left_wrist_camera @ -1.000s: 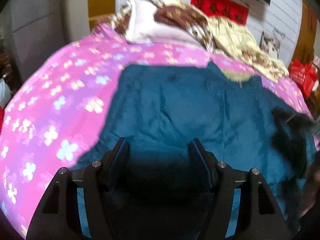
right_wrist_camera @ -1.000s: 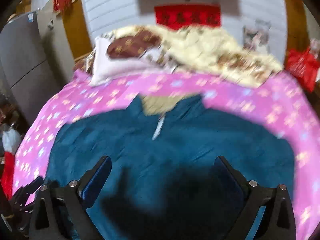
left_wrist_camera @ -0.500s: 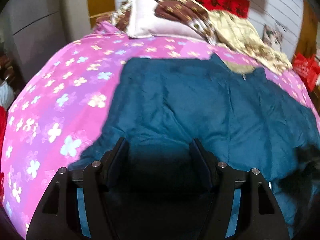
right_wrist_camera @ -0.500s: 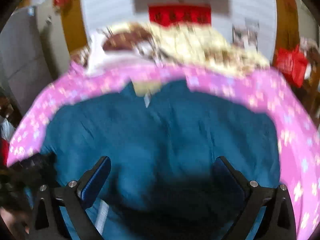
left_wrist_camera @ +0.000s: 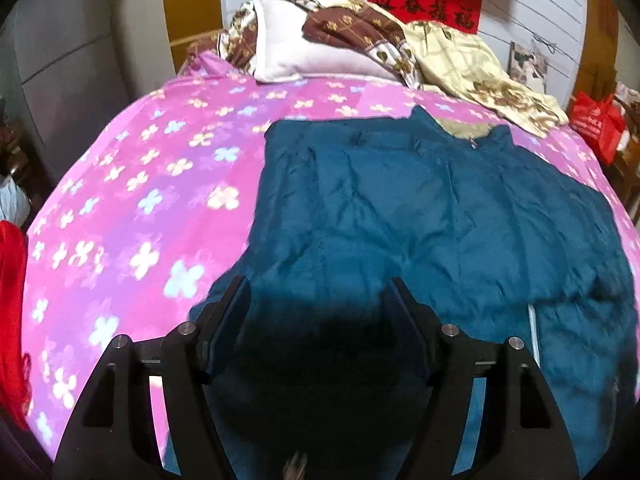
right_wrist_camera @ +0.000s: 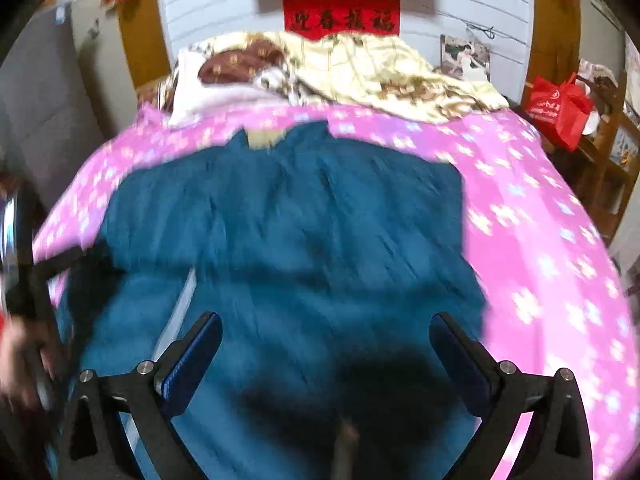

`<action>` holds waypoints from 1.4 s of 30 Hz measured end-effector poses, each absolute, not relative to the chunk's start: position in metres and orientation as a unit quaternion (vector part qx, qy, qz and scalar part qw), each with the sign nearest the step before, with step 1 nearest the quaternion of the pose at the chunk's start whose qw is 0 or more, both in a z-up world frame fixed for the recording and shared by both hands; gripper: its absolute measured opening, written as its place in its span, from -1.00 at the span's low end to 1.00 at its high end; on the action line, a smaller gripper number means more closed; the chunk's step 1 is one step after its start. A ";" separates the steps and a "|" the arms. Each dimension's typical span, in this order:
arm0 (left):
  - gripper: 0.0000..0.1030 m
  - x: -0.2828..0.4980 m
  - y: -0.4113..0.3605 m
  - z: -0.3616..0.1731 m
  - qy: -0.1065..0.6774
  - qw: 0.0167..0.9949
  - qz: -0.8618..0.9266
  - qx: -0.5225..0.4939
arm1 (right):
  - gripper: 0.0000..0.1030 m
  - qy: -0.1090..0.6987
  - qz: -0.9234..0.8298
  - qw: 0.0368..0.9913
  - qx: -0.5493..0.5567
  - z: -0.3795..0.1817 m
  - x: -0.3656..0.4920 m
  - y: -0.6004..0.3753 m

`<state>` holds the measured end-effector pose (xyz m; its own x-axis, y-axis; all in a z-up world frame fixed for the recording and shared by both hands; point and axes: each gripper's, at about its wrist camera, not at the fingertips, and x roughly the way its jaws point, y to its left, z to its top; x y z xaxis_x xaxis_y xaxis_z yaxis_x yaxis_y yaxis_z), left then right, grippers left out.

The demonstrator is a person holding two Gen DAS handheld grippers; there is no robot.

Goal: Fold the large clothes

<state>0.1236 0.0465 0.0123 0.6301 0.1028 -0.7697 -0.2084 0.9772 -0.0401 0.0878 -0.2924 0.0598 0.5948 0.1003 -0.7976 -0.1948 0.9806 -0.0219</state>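
A large dark teal jacket (left_wrist_camera: pixel 420 216) lies spread flat on the pink flowered bed cover (left_wrist_camera: pixel 132 208), collar and zip toward the pillows. It also shows in the right wrist view (right_wrist_camera: pixel 304 232). My left gripper (left_wrist_camera: pixel 316 292) is open and empty, hovering over the jacket's near left hem. My right gripper (right_wrist_camera: pixel 326 328) is open wide and empty over the jacket's near right part. The left hand and its gripper body (right_wrist_camera: pixel 28 280) show blurred at the left edge of the right wrist view.
A white pillow (left_wrist_camera: pixel 312 52) and a brown and cream quilt (left_wrist_camera: pixel 460 52) are heaped at the head of the bed. A red bag (right_wrist_camera: pixel 560 108) sits on a wooden shelf to the right. A grey cabinet (left_wrist_camera: pixel 68 60) stands to the left.
Both grippers have pulled back toward the foot of the bed, so more of the jacket shows. The right gripper has swung rightward. Both stay open and empty.
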 end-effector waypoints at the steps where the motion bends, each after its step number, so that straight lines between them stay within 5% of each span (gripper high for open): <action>1: 0.35 0.114 0.050 0.016 0.426 0.899 0.075 -0.070 | 0.99 0.450 0.081 0.887 -0.059 0.057 0.078 -0.299; 13: 0.55 -0.028 0.106 0.055 0.443 0.895 0.054 0.000 | 0.99 0.482 0.126 0.867 -0.002 -0.011 -0.041 -0.345; 17: 0.55 -0.065 0.122 0.044 0.443 0.895 0.055 0.013 | 0.99 0.430 0.110 0.895 0.050 -0.004 -0.074 -0.383; 30: 0.55 -0.088 0.131 -0.028 0.476 0.877 0.047 -0.031 | 1.00 0.421 0.154 0.885 0.123 -0.035 -0.097 -0.414; 42: 0.55 -0.113 0.180 0.026 0.459 0.887 0.051 -0.027 | 1.00 0.403 0.245 0.866 0.164 -0.037 -0.103 -0.401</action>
<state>-0.1127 0.1795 0.0260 0.5733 0.0656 -0.8167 -0.1143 0.9934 -0.0005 -0.1028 -0.4009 -0.0374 0.5547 0.5565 -0.6185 -0.2915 0.8262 0.4821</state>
